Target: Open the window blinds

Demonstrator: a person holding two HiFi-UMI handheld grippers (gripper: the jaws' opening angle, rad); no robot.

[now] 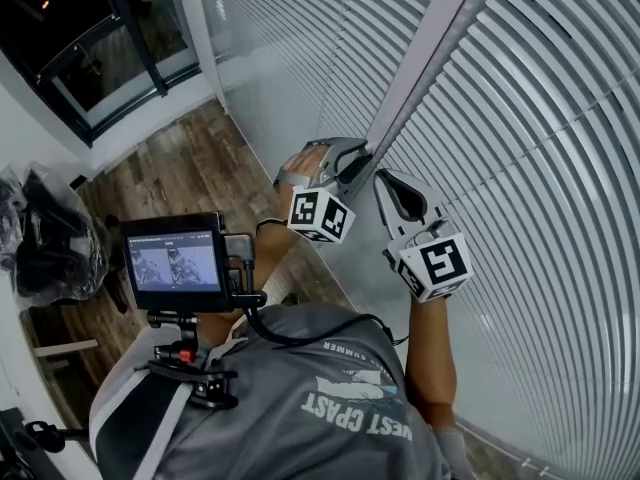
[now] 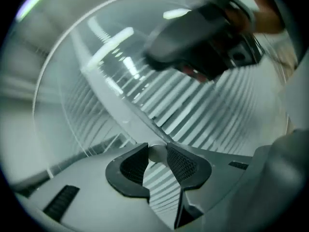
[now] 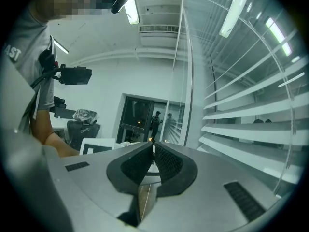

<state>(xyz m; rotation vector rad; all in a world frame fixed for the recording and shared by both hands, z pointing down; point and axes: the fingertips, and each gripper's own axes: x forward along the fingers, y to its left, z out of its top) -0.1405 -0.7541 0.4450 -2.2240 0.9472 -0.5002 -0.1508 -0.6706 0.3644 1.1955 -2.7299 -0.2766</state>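
The left gripper (image 2: 157,154) is clamped on the pale wand (image 2: 126,106) of the slatted blinds (image 1: 540,118), while the right gripper (image 3: 153,148) beside it holds its jaws together.

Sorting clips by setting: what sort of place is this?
Probably an office or similar indoor room: a wall of horizontal window blinds, fluorescent ceiling lights beside a vent, and a dark glass door across a wood-look floor.

Blind slats (image 1: 540,118) walling the front, wand (image 1: 432,48) slanting across them, wood floor (image 1: 190,168) free leftward (bags (image 1: 45,238) beyond)
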